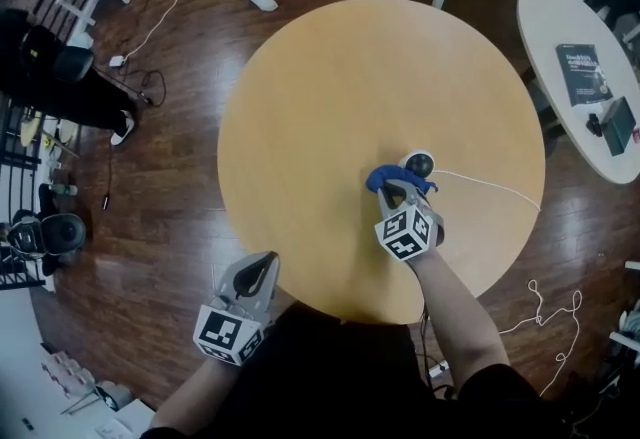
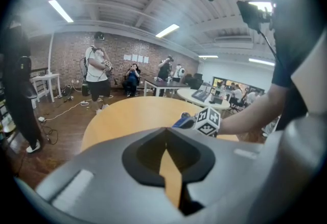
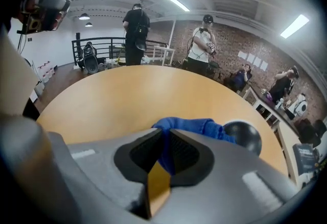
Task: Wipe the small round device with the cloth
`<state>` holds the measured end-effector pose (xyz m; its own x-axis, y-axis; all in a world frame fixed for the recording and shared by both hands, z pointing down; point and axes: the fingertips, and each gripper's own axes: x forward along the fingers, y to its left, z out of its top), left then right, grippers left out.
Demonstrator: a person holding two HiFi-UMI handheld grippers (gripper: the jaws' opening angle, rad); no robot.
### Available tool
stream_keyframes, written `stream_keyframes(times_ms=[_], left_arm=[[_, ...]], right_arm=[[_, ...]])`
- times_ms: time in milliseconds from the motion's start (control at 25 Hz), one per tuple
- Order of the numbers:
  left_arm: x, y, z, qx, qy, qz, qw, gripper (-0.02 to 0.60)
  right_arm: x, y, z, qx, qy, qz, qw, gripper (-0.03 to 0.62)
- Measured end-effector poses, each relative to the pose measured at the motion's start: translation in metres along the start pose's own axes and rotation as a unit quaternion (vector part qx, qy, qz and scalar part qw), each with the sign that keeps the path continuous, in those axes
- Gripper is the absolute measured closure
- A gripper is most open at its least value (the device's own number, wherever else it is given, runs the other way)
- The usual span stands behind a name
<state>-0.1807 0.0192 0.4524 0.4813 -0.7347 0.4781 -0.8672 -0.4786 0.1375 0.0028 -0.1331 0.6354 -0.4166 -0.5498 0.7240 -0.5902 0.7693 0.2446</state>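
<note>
The small round device (image 1: pixel 421 164), a dark ball on a white base, sits right of centre on the round wooden table (image 1: pixel 350 97). A white cable (image 1: pixel 490 184) runs from it to the right. My right gripper (image 1: pixel 398 189) is shut on a blue cloth (image 1: pixel 382 177) that hangs just left of the device. In the right gripper view the cloth (image 3: pixel 194 127) bunches between the jaws of the right gripper (image 3: pixel 166 133), and the device (image 3: pixel 244 136) lies just beyond to the right. My left gripper (image 1: pixel 265 262) hovers at the table's near-left edge; in its own view this gripper (image 2: pixel 166 133) has its jaws together and empty.
A white oval table (image 1: pixel 575 77) with a dark book stands at the right. Several people stand beyond the far edge of the round table (image 2: pixel 127 116). Cables trail over the wooden floor at upper left (image 1: pixel 160 22) and lower right (image 1: pixel 545 312).
</note>
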Motion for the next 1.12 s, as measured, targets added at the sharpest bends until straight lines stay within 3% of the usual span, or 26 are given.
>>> stream_keyframes(times_ms=[160, 240, 400, 480, 720, 920, 1120], left_arm=[[-0.001, 0.002, -0.004, -0.003, 0.003, 0.004, 1.0, 0.577], [-0.001, 0.002, -0.003, -0.005, 0.001, 0.005, 1.0, 0.577], [0.002, 0.0, 0.0, -0.006, -0.007, 0.002, 1.0, 0.577], [0.004, 0.0, -0.001, -0.007, -0.007, 0.0, 1.0, 0.577], [0.007, -0.006, 0.001, -0.006, -0.003, -0.01, 0.9999, 0.577], [0.002, -0.002, 0.001, -0.006, 0.001, 0.004, 1.0, 0.577], [0.001, -0.004, -0.001, -0.006, 0.004, 0.008, 0.9999, 0.577]], right_arm=[[0.001, 0.002, -0.025, 0.036, 0.017, 0.01, 0.999, 0.553], [-0.015, -0.001, -0.017, 0.038, -0.016, 0.0, 0.999, 0.553], [-0.089, -0.039, 0.031, 0.017, -0.15, -0.094, 0.984, 0.553], [-0.111, -0.067, 0.039, 0.029, -0.18, -0.142, 0.973, 0.553], [-0.08, -0.115, 0.004, 0.092, -0.114, -0.177, 0.973, 0.553], [-0.077, -0.118, -0.013, 0.162, -0.109, -0.199, 0.96, 0.554], [-0.07, -0.12, -0.047, 0.221, -0.062, -0.224, 0.947, 0.557]])
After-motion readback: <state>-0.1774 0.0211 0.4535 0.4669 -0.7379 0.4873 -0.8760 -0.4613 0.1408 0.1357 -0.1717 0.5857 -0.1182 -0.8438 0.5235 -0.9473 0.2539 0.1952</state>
